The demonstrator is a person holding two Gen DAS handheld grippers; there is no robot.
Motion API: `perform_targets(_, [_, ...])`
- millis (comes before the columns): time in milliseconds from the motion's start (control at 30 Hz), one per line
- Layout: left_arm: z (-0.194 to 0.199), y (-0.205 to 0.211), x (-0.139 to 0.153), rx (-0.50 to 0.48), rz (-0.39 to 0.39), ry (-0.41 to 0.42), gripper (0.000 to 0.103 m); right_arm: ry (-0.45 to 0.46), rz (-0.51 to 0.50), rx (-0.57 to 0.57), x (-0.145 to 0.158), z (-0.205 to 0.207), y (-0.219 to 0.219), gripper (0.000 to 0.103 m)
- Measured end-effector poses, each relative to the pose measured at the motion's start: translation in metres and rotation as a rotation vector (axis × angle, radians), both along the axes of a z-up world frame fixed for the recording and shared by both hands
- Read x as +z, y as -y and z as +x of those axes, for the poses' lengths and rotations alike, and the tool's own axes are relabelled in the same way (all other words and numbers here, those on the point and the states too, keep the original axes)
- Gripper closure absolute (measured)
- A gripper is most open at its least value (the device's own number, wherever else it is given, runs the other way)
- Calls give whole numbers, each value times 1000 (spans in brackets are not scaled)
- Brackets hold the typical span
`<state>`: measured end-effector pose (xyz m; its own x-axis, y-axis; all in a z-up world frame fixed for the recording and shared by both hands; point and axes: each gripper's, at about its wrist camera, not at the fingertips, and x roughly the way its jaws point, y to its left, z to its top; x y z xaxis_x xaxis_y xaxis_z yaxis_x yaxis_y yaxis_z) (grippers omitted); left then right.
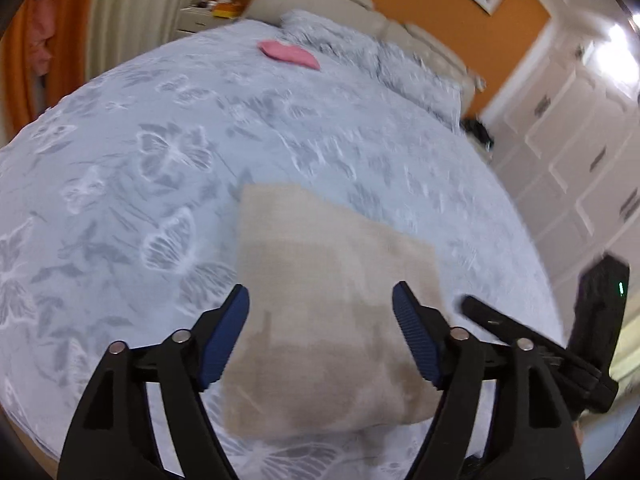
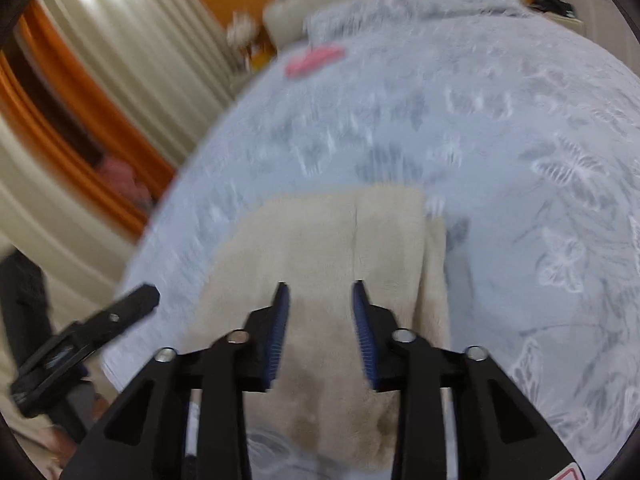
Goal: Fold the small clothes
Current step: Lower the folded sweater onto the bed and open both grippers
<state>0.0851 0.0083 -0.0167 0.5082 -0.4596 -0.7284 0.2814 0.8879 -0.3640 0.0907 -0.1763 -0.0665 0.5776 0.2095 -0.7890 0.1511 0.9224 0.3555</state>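
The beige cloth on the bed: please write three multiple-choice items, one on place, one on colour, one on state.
1. Where does the pink item lie?
A. beyond the beige cloth, near the pillows
B. on the beige cloth
C. on the floor

2. What colour are the pads?
A. red
B. blue
C. white

3. The left tongs are:
A. shut on the cloth
B. open above it
C. holding the pink item

Key: 1 A, it lies far up the bed; 2 B, the ribbed pads show blue; 3 B, the pads stand apart.
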Motion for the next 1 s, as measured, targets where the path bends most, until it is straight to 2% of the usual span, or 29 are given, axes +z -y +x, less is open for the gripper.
perform_targets(33, [1, 10, -14, -15, 39, -22, 30, -60, -13, 4, -19, 4, 2, 79])
perform_targets(67, [3, 22, -35, -20, 101, -64, 30, -113, -23, 1, -34, 8, 3, 91])
perform_targets(100, [3, 28, -47, -11, 156, -73, 31, -149, -34, -8, -46, 8, 5, 95])
perform_targets(133, [0, 32, -50, -8, 207, -58, 31, -137, -23, -12, -41, 6, 7, 95])
perform_targets(167, [-6, 34, -47, -15, 239, -26, 31, -107, -5, -16, -23, 1, 7, 92])
perform_targets(233, [-15, 31, -33, -29, 226, 2, 30, -30, -26, -4, 6, -12, 1, 91])
perform_targets(300, [-19, 20, -27, -11, 185, -22, 30, 0, -38, 10, 18, -27, -4, 91])
perform_targets(367, [-17, 14, -34, 4, 181, -43, 28, -46, -29, 6, -2, -30, -1, 91])
perform_targets(433, [-18, 15, -52, 9, 242, -74, 19, -155, -23, -13, -41, -27, 4, 100])
perform_targets(467, [-18, 17, -60, 1, 259, -88, 18, -168, 16, -23, -53, -30, 6, 101])
perform_targets(533, [-23, 14, -63, 4, 267, -104, 19, -144, 37, -48, -40, -36, 7, 101])
perform_targets(600, [-32, 9, -47, 12, 244, -89, 21, -84, 5, -43, -11, -44, 2, 90])
perform_targets(700, [-43, 6, -32, 19, 257, -52, 21, -41, -41, -16, 13, -57, -9, 90])
perform_targets(867, [-56, 14, -20, 14, 301, -39, 21, -113, -84, -16, -12, -69, -12, 90])
perform_targets(933, [-62, 19, -15, 4, 312, -24, 21, -105, -77, -26, -15, -74, -11, 86])
perform_targets(967, [-64, 20, -14, 0, 317, -22, 21, -107, -78, -32, -14, -76, -10, 68])
perform_targets(1000, [-62, 22, -14, -2, 325, -24, 21, -107, -81, -46, -13, -80, -10, 47])
